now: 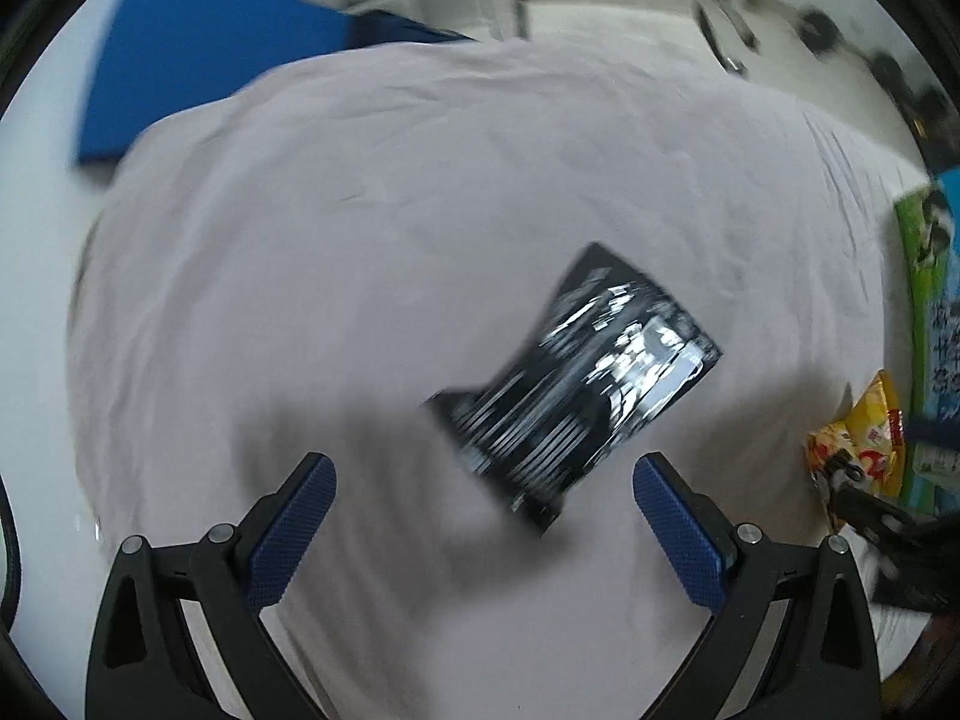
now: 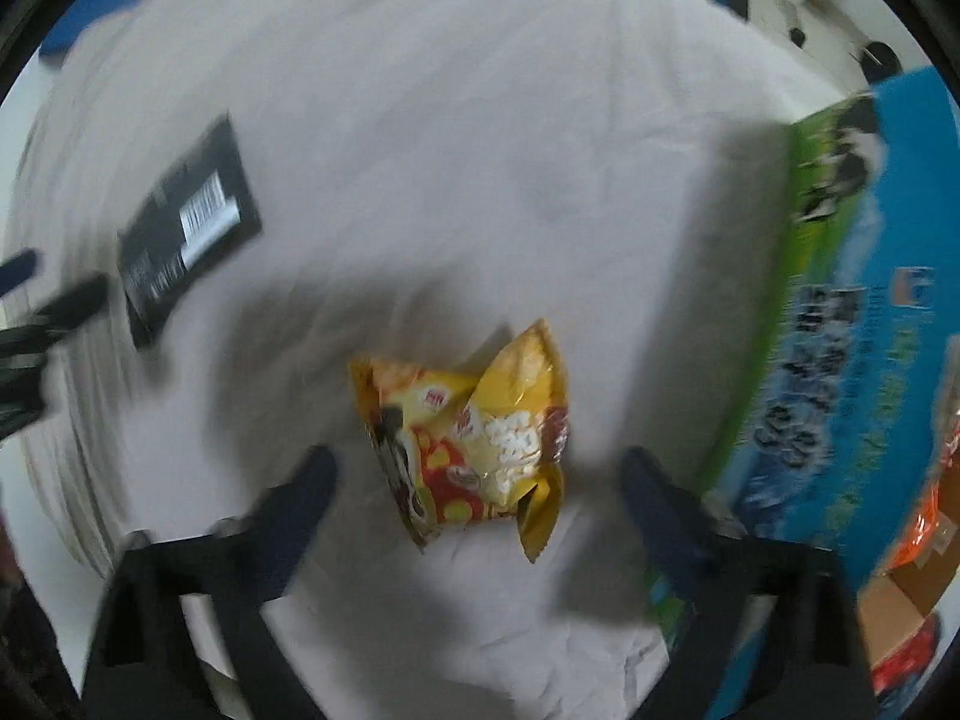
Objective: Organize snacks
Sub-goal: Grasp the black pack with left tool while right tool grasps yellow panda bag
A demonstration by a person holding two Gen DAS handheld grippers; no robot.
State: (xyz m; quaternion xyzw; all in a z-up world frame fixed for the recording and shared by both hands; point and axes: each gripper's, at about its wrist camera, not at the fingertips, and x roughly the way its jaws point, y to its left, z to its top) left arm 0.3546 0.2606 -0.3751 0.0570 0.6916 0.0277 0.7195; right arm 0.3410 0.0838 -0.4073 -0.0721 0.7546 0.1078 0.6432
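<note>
A black snack packet [image 1: 576, 390] lies flat on the pale cloth, just ahead of my left gripper [image 1: 483, 483], which hovers open above its near end. The same black packet [image 2: 186, 228] shows at the left in the right wrist view. A crumpled yellow snack bag [image 2: 474, 432] lies on the cloth between the spread fingers of my right gripper [image 2: 477, 474], which is open and blurred. That yellow bag [image 1: 858, 444] also appears at the right edge of the left wrist view, with the right gripper's dark finger [image 1: 870, 510] beside it.
A blue and green printed cardboard box [image 2: 840, 312] stands at the right, with orange packets [image 2: 924, 528] inside; the same box [image 1: 930, 300] is at the left view's right edge. The pale cloth [image 1: 360, 240] covers the table. A blue mat [image 1: 198, 66] lies at the back left.
</note>
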